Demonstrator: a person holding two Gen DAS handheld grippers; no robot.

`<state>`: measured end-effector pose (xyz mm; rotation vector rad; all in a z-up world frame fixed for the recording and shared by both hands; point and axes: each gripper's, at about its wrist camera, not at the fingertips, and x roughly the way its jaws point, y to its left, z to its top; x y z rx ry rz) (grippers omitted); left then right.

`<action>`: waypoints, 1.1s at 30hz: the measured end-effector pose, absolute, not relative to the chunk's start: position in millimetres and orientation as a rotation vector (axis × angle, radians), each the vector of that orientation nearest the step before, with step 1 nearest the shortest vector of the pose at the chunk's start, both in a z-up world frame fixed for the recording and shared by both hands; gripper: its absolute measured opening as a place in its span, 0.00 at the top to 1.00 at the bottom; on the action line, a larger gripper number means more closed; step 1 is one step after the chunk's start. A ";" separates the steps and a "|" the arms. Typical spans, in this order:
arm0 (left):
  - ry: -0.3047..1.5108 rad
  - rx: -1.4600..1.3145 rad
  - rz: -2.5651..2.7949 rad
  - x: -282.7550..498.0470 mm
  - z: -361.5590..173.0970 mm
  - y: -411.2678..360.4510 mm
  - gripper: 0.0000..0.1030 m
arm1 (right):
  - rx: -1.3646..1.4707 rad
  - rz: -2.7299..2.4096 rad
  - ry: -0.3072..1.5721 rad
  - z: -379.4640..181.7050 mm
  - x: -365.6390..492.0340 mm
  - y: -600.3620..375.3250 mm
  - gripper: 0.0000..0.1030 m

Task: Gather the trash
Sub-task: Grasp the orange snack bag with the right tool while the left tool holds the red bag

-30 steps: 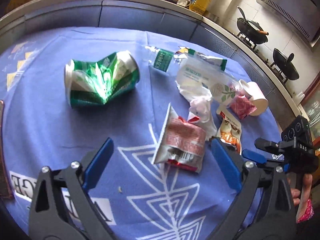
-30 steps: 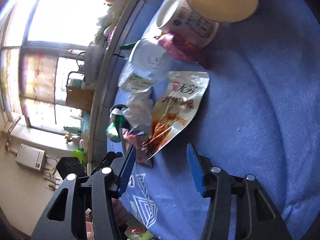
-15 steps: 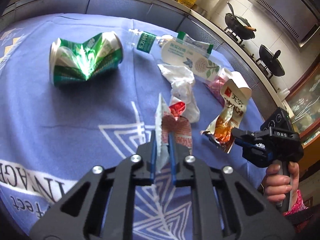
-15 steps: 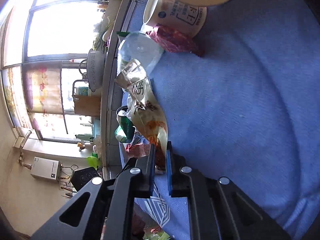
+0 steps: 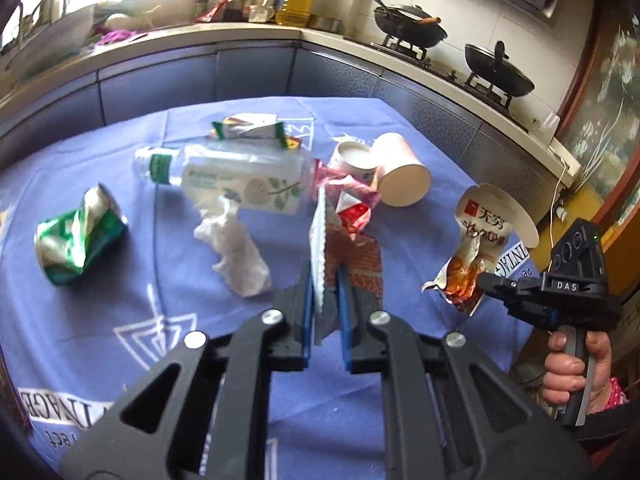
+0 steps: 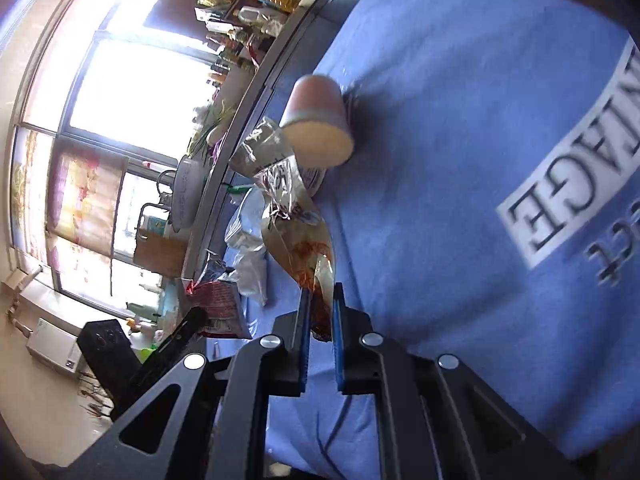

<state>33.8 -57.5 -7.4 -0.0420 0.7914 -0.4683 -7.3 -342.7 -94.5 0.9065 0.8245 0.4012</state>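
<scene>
My left gripper point(image 5: 325, 280) is shut on a red and white snack wrapper point(image 5: 344, 248) and holds it above the blue tablecloth point(image 5: 120, 300). My right gripper point(image 6: 320, 294) is shut on an orange snack bag point(image 6: 302, 224) and holds it in the air; the bag point(image 5: 476, 248) and the right gripper point(image 5: 500, 282) also show in the left wrist view. On the cloth lie a crushed green can point(image 5: 78, 236), a crumpled tissue point(image 5: 236, 248), a plastic bottle point(image 5: 236, 180), a green wrapper point(image 5: 248, 128), a pink wrapper point(image 5: 352, 192) and two paper cups point(image 5: 400, 176).
A kitchen counter point(image 5: 160, 40) with bottles curves behind the table, with a stove and two woks point(image 5: 496, 72) at the right. In the right wrist view a paper cup point(image 6: 320, 120) lies near the cloth's edge, with a bright window point(image 6: 140, 92) beyond.
Both grippers closed on their wrappers about half a second ago and have since lifted them higher off the cloth. The left view has pulled back and up from the table.
</scene>
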 end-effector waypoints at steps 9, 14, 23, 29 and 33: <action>0.715 0.109 -0.561 43.9 8.2 -145.1 0.89 | 0.715 0.184 0.649 -59.8 -50.6 -382.9 0.90; 0.711 0.138 -0.600 46.4 9.7 -175.7 0.90 | 0.701 0.141 0.621 -55.7 -62.2 -389.0 0.90; 0.678 0.196 -0.638 43.6 16.8 -209.2 0.90 | 0.720 0.134 0.600 -52.9 -70.0 -400.5 0.90; 0.681 0.219 -0.654 45.3 14.9 -225.5 0.90 | 0.733 0.129 0.585 -52.0 -69.8 -409.0 0.90; 0.683 0.238 -0.670 49.8 14.2 -242.1 0.90 | 0.730 0.113 0.570 -50.7 -70.6 -419.9 0.92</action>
